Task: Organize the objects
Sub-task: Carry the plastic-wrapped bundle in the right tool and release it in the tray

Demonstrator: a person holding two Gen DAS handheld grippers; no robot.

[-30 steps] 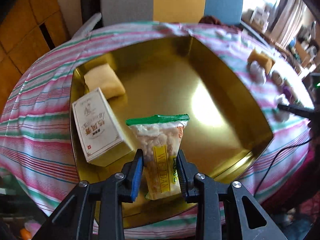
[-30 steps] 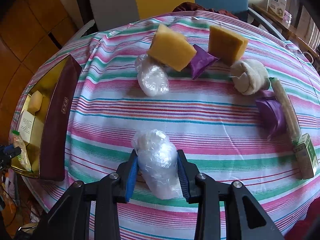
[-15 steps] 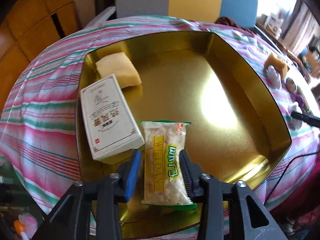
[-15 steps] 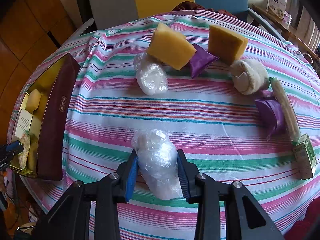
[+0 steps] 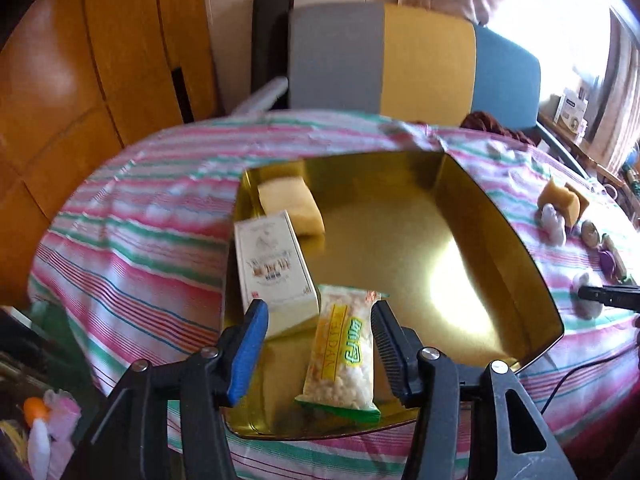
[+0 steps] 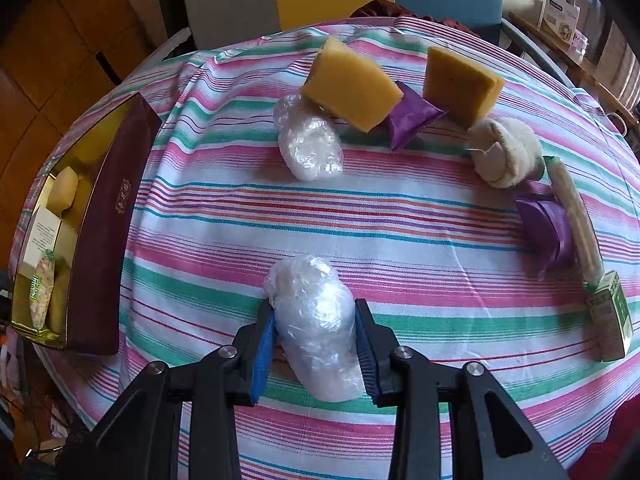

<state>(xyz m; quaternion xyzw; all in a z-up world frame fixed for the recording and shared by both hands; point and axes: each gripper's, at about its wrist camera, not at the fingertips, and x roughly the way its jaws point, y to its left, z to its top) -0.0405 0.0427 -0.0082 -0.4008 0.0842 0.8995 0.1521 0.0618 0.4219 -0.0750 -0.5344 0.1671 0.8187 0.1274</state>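
The snack packet [image 5: 344,350], a clear crinkly sachet of pale puffed pieces with a yellow label and green sealed ends, lay flat on the floor of the gold tin [image 5: 516,240] near its front edge. A second before it had stood upright, pinched between the pads; now the left gripper [image 5: 316,344] had just been opening its jaws, and they stood apart on either side of the packet with a gap at the blue pad (the ribbed black pad sat close to the packet's edge, contact hard to judge). The view had also pulled back and tilted up, showing more of the chairs beyond the table.

Just left of the packet, along the tin's left wall, lay the white carton [image 5: 272,272], a flat printed box, and behind it in the back left corner a pale yellow sponge block [image 5: 290,204]. The tin itself was shiny, mirror-like metal inside and dark maroon outside.

The right gripper [image 6: 316,340] was unchanged, clamped on a soft lump wrapped in clear wrinkled film, the wrapped bundle [image 6: 316,324], resting on the striped tablecloth [image 6: 400,220] near the table's front edge. Farther back lay a second wrapped bundle [image 6: 308,142], two orange sponges [image 6: 352,84], a purple sachet [image 6: 410,118] and a cream cloth ball [image 6: 504,152].
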